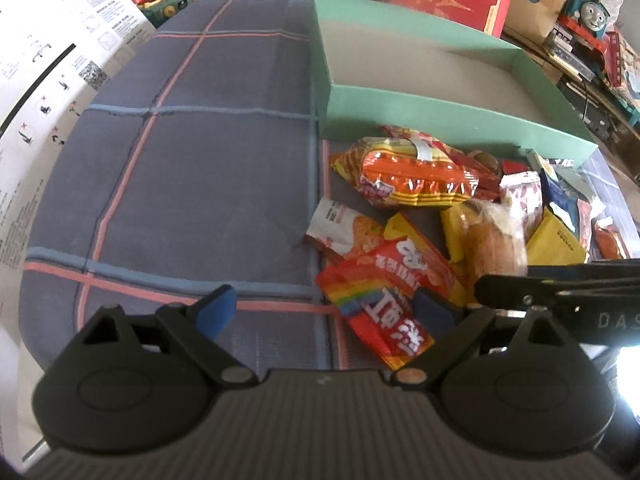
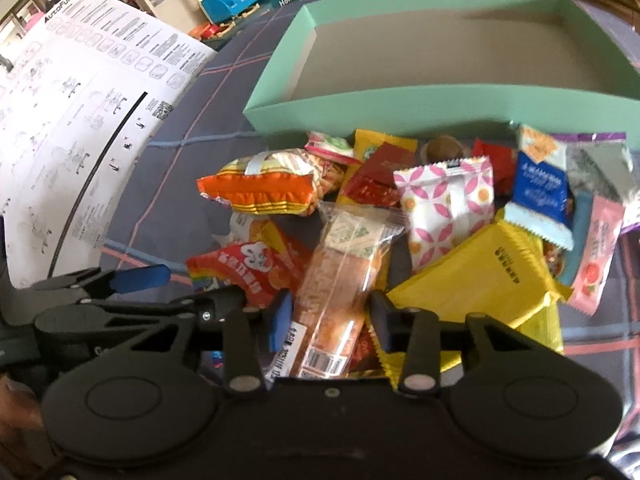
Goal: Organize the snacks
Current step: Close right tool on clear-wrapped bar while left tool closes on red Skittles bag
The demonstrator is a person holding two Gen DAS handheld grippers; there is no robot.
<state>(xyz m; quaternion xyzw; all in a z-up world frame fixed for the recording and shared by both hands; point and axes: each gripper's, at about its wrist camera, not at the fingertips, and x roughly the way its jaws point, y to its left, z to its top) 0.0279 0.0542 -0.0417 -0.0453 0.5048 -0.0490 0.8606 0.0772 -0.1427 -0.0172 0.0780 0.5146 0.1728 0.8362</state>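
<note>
Nearest, the right gripper point(image 2: 328, 320) sits low over the snack pile, fingers pinching a clear-wrapped pastry bar point(image 2: 340, 280). The left gripper point(image 1: 324, 312) hovers beside it, fingers spread wide, holding nothing. Beyond lies the green box point(image 2: 360, 110).

Left wrist: I look forward and down, close over the plaid tabletop point(image 1: 180, 184), left of the snack pile point(image 1: 460, 216) | Right wrist: nearer, directly over it | Shared: pile, green box point(image 1: 440, 112), white sheet point(image 1: 52, 92).
</note>
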